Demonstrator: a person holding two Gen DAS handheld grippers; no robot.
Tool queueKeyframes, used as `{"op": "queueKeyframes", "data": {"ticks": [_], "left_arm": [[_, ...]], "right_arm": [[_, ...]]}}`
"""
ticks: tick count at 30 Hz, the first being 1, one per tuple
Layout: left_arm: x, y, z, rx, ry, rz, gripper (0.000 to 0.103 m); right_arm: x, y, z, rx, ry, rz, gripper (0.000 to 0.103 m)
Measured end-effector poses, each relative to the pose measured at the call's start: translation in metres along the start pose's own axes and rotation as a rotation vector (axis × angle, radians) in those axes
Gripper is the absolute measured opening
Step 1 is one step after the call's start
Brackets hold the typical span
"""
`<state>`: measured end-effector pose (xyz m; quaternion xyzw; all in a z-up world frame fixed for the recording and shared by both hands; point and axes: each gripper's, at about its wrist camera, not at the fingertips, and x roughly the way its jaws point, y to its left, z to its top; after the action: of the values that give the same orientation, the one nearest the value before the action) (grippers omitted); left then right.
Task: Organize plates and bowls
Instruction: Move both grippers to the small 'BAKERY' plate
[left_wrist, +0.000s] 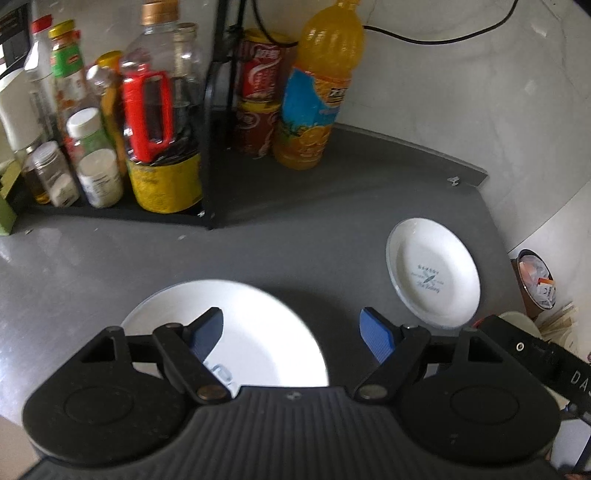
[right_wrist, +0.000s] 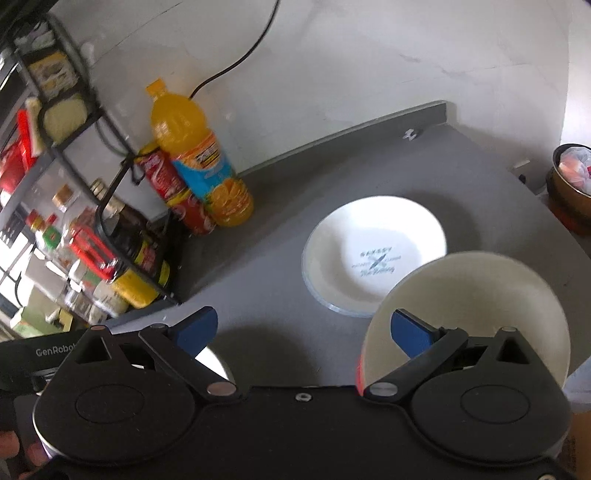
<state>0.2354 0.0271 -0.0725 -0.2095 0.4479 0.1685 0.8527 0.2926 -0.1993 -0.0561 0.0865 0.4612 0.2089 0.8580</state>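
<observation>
In the left wrist view my left gripper (left_wrist: 293, 332) is open above the grey counter (left_wrist: 295, 251), its left pad over a large white plate (left_wrist: 258, 325). A smaller white plate with blue print (left_wrist: 434, 271) lies to the right near the counter's edge. In the right wrist view my right gripper (right_wrist: 303, 330) is open too. Its right pad sits in front of the inside of a cream bowl with a red outside (right_wrist: 480, 291), which looks tilted and blurred. The printed plate (right_wrist: 373, 251) lies just beyond the bowl. A sliver of the large plate (right_wrist: 216, 363) shows under the left finger.
A black rack (left_wrist: 208, 147) full of bottles and jars stands at the back left. An orange juice bottle (left_wrist: 317, 92) and stacked red cans (left_wrist: 258, 92) stand in the corner under a black cable (left_wrist: 443, 37). A bin with rubbish (right_wrist: 572, 177) sits past the counter's right edge.
</observation>
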Motion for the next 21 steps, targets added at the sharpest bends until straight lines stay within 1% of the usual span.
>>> {"op": "queueKeyframes", "data": {"ticks": [4,7,8,10,12,14,15,17,19,21], "left_arm": [[0.020,-0.017,0.009,0.009,0.019,-0.028,0.080],[0.043,-0.032,0.016,0.029,0.056,-0.056,0.080],[0.051,-0.037,0.018,0.038,0.069,-0.060,0.080],[0.064,-0.046,0.022,0.046,0.104,-0.061,0.080],[0.076,-0.053,0.027,0.053,0.126,-0.072,0.080],[0.090,-0.061,0.032,0.056,0.145,-0.049,0.080],[0.098,-0.064,0.033,0.053,0.160,-0.031,0.080],[0.108,-0.069,0.034,0.055,0.181,-0.030,0.080],[0.116,-0.074,0.033,0.055,0.187,-0.023,0.080],[0.125,-0.079,0.033,0.054,0.197,-0.028,0.080]], "right_arm": [[0.008,-0.018,0.016,0.047,-0.006,-0.023,0.101],[0.011,-0.031,0.035,0.065,-0.019,-0.044,0.101],[0.013,-0.036,0.041,0.056,-0.032,-0.065,0.101],[0.017,-0.045,0.051,0.055,-0.030,-0.093,0.101],[0.025,-0.055,0.058,0.049,-0.008,-0.110,0.101],[0.031,-0.064,0.064,0.053,0.012,-0.107,0.101],[0.033,-0.069,0.067,0.049,0.007,-0.099,0.101],[0.039,-0.078,0.073,0.055,0.027,-0.113,0.101],[0.047,-0.093,0.083,0.118,0.056,-0.111,0.100],[0.055,-0.104,0.091,0.146,0.074,-0.102,0.098]]}}
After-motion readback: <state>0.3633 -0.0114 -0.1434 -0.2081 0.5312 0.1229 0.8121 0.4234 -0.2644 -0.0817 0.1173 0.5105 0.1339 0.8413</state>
